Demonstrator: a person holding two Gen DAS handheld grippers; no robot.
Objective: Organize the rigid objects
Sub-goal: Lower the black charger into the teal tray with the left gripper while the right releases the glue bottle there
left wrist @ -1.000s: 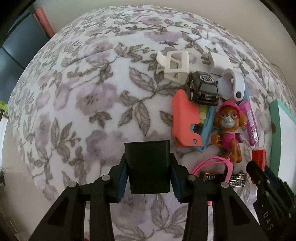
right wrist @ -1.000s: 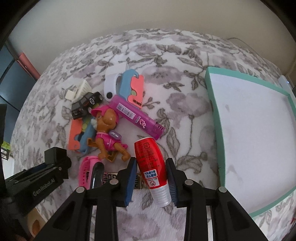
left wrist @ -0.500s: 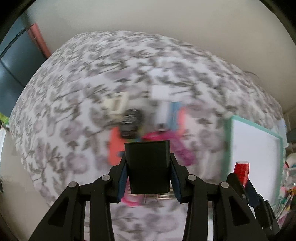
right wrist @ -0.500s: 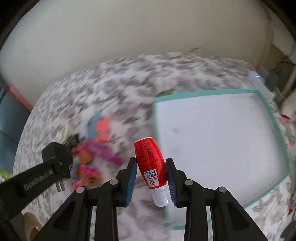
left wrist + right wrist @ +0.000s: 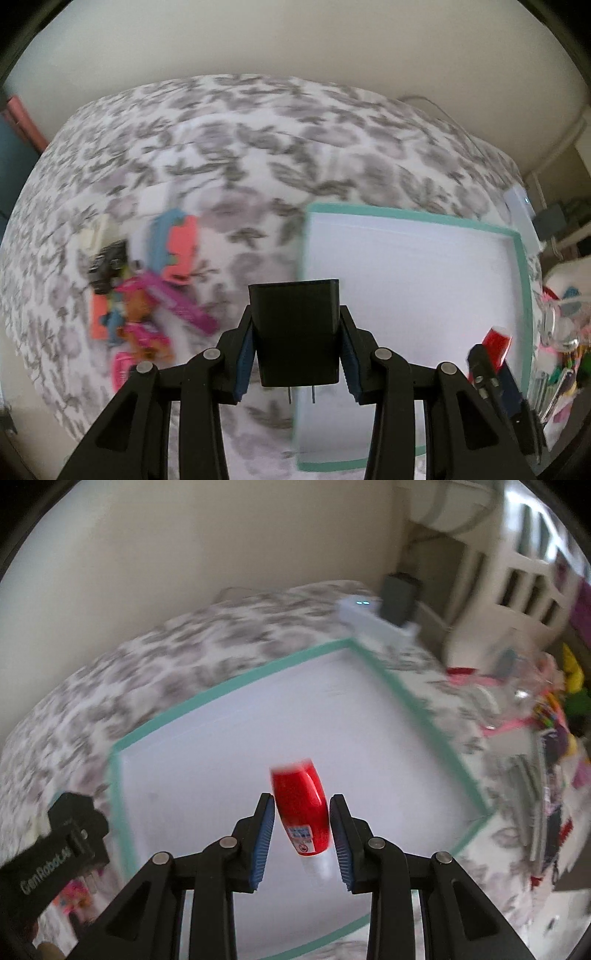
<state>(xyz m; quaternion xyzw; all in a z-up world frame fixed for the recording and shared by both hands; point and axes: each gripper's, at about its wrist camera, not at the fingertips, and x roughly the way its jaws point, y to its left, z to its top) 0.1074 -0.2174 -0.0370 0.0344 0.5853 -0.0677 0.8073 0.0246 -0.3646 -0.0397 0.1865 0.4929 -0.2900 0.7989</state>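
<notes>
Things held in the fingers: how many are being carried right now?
2: a black plastic plug adapter in the left gripper, a red glossy bottle in the right gripper, above the teal-rimmed white tray.

A plain cream wall [image 5: 295,44] rises beyond my tongs, behind the floral-covered surface [image 5: 240,122]; white shelving [image 5: 517,576] stands right.

toy pile [image 5: 140,291] blurred, perhaps a figurine

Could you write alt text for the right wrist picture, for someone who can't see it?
Black two-finger tongs grip a small red plastic bottle above an empty white tray with a teal rim on a grey floral cloth. The other black tongs show at lower left; the picture is motion-blurred.
</notes>
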